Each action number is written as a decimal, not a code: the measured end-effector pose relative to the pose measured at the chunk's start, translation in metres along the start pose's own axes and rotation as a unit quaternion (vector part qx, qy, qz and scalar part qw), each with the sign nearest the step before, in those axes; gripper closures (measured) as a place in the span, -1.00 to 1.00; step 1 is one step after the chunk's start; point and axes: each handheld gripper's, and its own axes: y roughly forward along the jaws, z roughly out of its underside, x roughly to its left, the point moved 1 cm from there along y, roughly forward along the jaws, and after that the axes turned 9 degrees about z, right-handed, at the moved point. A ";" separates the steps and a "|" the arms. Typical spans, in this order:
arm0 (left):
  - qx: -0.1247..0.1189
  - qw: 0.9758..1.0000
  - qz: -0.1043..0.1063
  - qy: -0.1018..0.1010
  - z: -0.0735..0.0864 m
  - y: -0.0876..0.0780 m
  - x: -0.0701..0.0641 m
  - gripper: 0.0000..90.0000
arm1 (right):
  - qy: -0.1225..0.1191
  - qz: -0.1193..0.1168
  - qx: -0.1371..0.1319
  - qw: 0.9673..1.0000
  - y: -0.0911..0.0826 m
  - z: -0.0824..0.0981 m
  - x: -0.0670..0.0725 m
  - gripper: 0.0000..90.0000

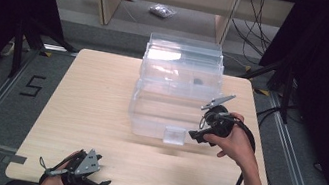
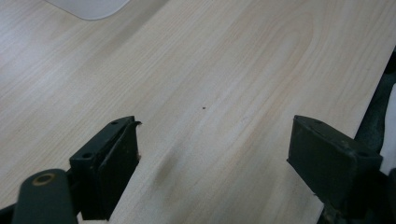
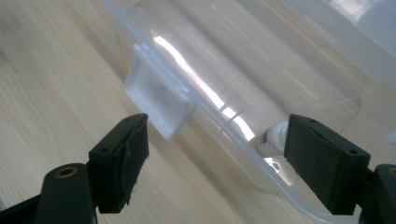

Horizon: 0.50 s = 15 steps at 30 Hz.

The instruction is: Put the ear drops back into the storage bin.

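Clear plastic storage box point(image 1: 175, 92) sits mid-table on the pale wooden table point(image 1: 88, 110), its front latch point(image 3: 159, 95) just ahead of the right gripper point(image 3: 217, 158), whose jaws stand apart and empty, while the left gripper point(image 2: 215, 163) rests wide open near the table's front edge.
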 end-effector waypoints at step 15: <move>-0.001 1.000 0.000 -0.001 0.000 0.000 0.000 -0.65 | 0.008 -0.007 -0.008 1.000 -0.002 0.016 0.013 -0.50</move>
